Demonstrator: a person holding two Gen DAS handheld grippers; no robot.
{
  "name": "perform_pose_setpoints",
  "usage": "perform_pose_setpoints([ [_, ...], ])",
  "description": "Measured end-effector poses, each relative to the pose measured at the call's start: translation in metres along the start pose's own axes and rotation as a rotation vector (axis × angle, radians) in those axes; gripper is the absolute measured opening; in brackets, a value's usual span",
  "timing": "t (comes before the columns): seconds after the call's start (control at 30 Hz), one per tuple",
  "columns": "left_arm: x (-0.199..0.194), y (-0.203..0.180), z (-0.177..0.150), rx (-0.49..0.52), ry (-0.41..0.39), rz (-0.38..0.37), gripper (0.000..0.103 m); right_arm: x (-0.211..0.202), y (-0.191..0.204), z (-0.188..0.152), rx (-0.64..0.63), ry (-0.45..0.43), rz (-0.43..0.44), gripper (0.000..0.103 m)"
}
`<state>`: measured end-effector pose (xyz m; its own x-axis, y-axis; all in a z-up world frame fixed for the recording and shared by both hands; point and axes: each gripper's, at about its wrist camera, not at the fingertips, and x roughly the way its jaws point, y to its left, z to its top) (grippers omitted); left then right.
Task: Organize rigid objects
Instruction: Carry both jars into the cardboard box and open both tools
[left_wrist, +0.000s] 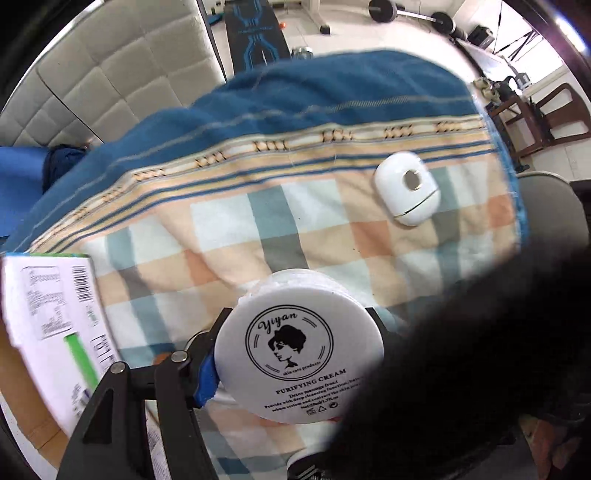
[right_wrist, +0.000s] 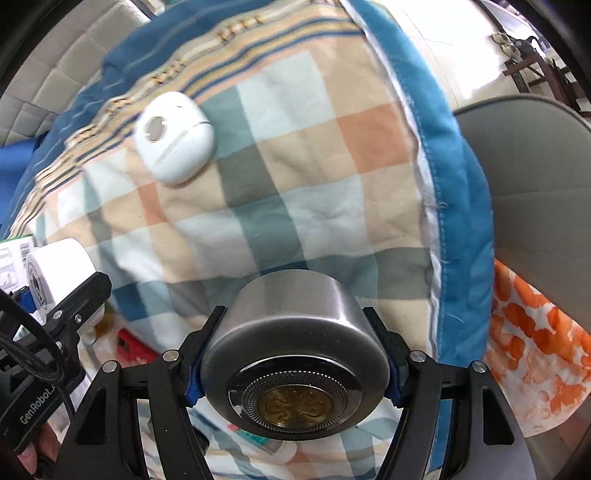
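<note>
Gripped in the left gripper (left_wrist: 295, 354), a white cream jar (left_wrist: 297, 354) (lid reading "Purifying Cream") hangs above the checked blanket (left_wrist: 229, 236); up and right of the jar a white oval case (left_wrist: 408, 188) lies on the blanket, and a printed box (left_wrist: 51, 332) sits left.

From the right wrist, the right gripper (right_wrist: 291, 360) clamps a steel round tin (right_wrist: 295, 343), with the oval case (right_wrist: 175, 136) up and left of it.

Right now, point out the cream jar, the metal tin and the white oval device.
cream jar (left_wrist: 295, 354), left wrist view, on its printed round face.
metal tin (right_wrist: 295, 332), right wrist view, on its brushed side wall.
white oval device (right_wrist: 173, 138), right wrist view, on its white top shell.
</note>
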<state>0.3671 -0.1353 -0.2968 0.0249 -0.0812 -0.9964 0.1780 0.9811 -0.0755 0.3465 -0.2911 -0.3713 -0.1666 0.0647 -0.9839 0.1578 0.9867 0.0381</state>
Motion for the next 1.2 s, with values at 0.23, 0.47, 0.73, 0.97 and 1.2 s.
perform_pose_setpoints([
  [0.23, -0.082, 0.042, -0.024, -0.040, -0.137, -0.016, 0.065, -0.064, 0.020, -0.028, -0.073, -0.073, 0.058, 0.073],
  [0.47, -0.153, 0.113, -0.074, -0.095, -0.231, -0.015, 0.065, -0.138, 0.085, -0.053, -0.176, -0.151, 0.100, 0.073],
  [0.73, -0.179, 0.261, -0.119, -0.226, -0.263, 0.029, 0.065, -0.160, 0.240, -0.099, -0.293, -0.189, 0.137, 0.073],
  [0.97, -0.142, 0.343, -0.132, -0.341, -0.224, 0.021, 0.065, -0.126, 0.357, -0.099, -0.330, -0.153, 0.163, 0.073],
  [1.2, -0.085, 0.380, -0.129, -0.348, -0.147, -0.017, 0.065, -0.076, 0.413, -0.081, -0.344, -0.122, 0.093, 0.073],
])
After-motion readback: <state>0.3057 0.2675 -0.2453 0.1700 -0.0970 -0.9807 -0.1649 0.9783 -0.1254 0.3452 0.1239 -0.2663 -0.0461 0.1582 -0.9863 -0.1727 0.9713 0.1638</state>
